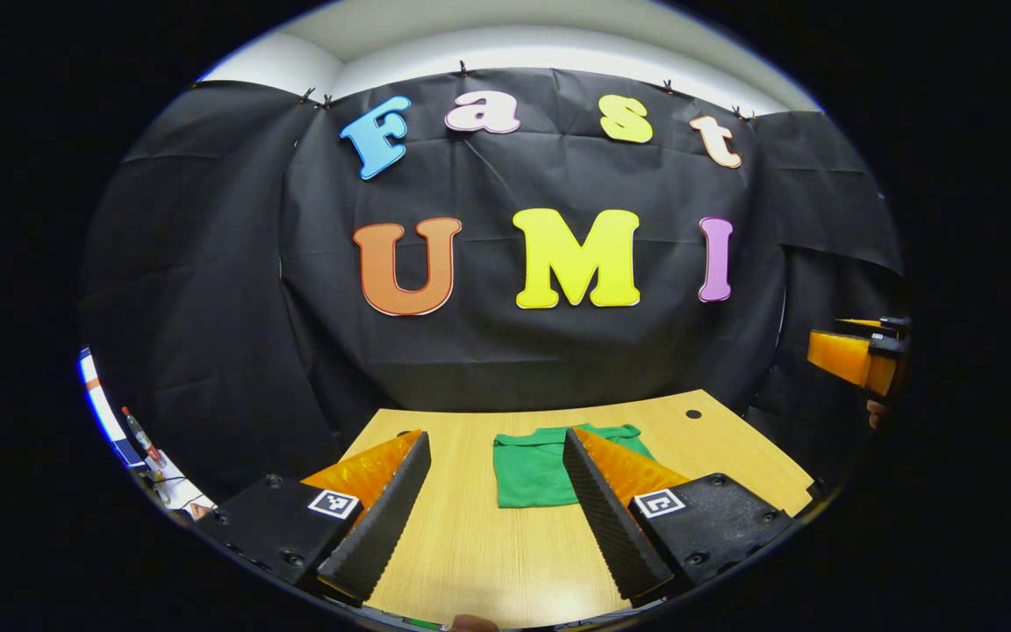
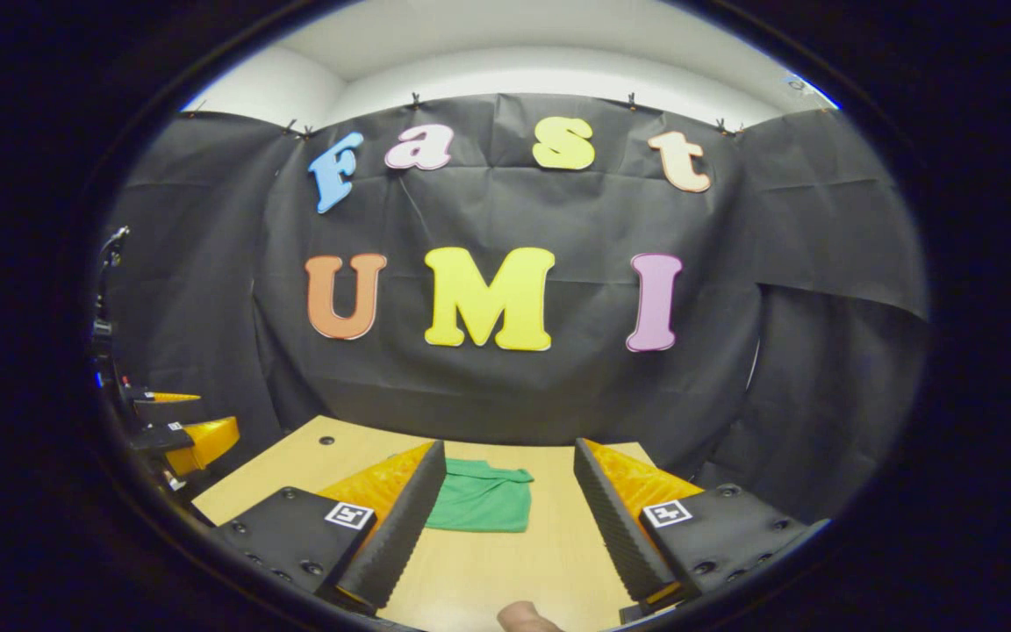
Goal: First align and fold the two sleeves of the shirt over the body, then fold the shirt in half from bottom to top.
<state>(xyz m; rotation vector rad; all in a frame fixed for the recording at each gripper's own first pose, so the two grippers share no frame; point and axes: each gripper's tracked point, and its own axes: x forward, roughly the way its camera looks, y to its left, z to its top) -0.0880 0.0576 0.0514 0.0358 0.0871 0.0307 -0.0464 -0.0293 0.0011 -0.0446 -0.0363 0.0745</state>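
A staged recording booth, not a lived-in room.
Black cloth (image 1: 207, 290) is clipped up as the walls around a single bare wooden table (image 1: 488, 544), with a plain white wall (image 2: 505, 61) showing above the cloth.

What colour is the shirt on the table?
Plain green; the shirt shows best in the left gripper view, on the wooden table.

Wall: black cloth (image 1: 505, 351) pinned up, filling the frame's middle.
Ceiling: white strip (image 2: 505, 61) along the top.
Surface: light wood (image 1: 488, 544), lower centre, with a small dark hole (image 1: 693, 413).
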